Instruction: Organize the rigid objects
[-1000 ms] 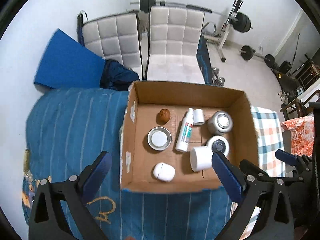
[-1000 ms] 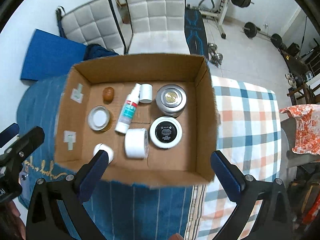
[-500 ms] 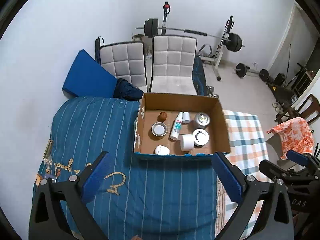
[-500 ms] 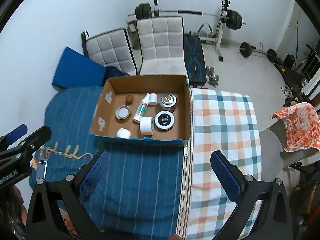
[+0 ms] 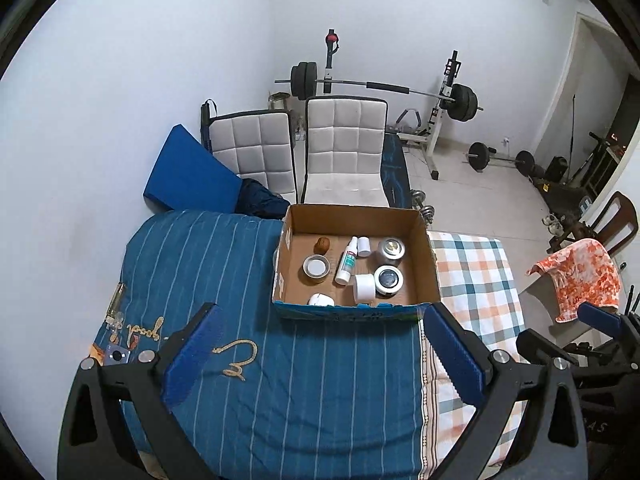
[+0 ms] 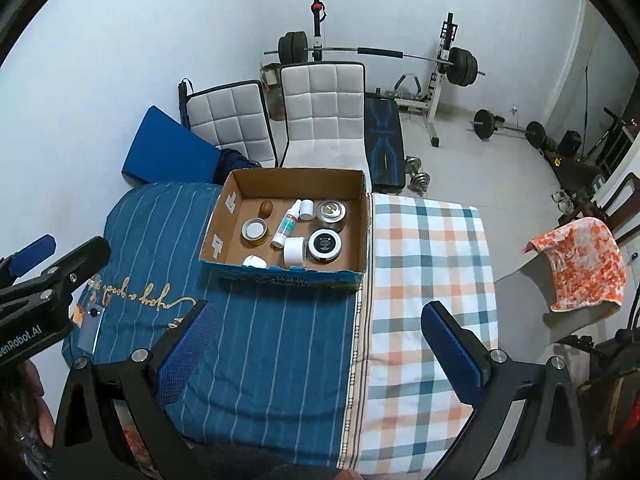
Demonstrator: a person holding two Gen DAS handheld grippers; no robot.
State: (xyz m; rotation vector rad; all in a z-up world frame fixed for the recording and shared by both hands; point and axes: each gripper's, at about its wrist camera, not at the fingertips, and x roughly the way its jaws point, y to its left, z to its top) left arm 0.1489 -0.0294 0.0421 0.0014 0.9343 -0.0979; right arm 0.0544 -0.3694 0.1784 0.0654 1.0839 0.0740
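An open cardboard box sits on the bed. It holds a spray bottle, a silver tin, a black-lidded jar, a white jar, a small open tin, a brown nut-like object and a white oval case. My left gripper is open and empty, well back from the box. My right gripper is open and empty, also far from it.
A blue striped blanket covers the bed's left half and a plaid one the right. Two white padded chairs and a blue mat stand behind the box. Gym weights line the far wall. An orange cloth hangs at right.
Both grippers have pulled far back and up from the box, so it looks much smaller now. The objects in the box have not moved. Both jaws stayed open.
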